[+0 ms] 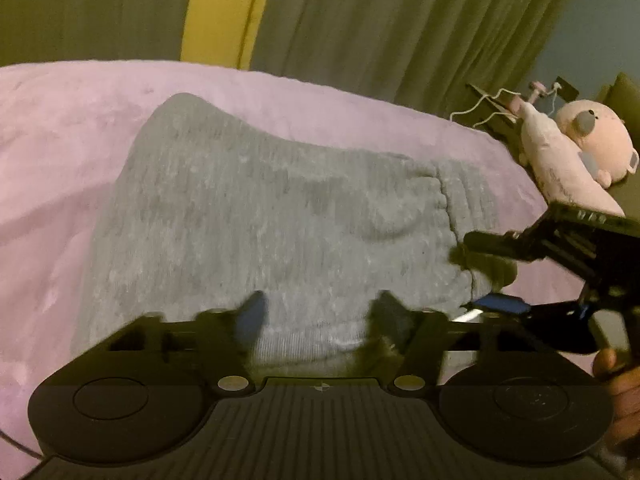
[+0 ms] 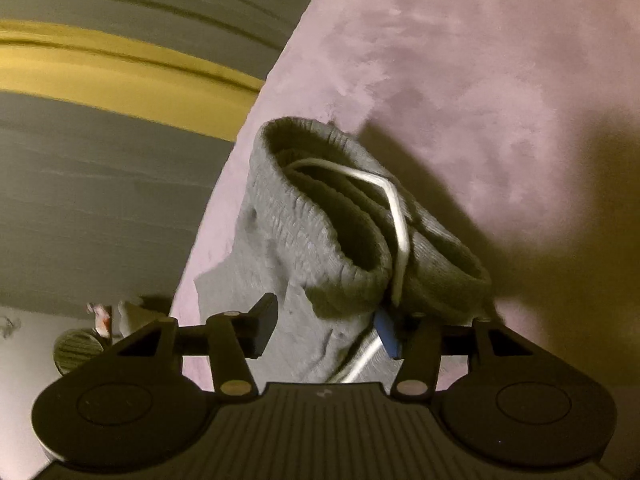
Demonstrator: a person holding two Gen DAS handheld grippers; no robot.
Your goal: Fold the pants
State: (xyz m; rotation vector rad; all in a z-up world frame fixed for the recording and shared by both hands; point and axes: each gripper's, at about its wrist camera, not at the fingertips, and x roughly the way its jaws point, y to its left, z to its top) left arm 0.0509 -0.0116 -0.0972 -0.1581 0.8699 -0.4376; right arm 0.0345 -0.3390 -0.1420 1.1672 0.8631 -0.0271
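Grey knit pants (image 1: 256, 216) lie folded on a pink blanket (image 1: 60, 128). My left gripper (image 1: 316, 316) is open over the near edge of the pants, its jaws wide apart with cloth between them. My right gripper (image 1: 480, 276) shows at the right of the left wrist view, open at the waistband end. In the right wrist view my right gripper (image 2: 326, 328) is open around the pants (image 2: 288, 240), just below the ribbed waistband (image 2: 360, 216) and its white drawstring (image 2: 396, 216). The blue pad (image 2: 386, 332) touches the cloth.
A pink plush toy (image 1: 592, 140) and a pink pillow (image 1: 556, 160) lie at the bed's far right, with white cables (image 1: 492, 104) behind. Green curtains (image 1: 400, 20) with a yellow band (image 1: 224, 8) hang beyond the bed. The blanket (image 2: 480, 80) spreads right of the pants.
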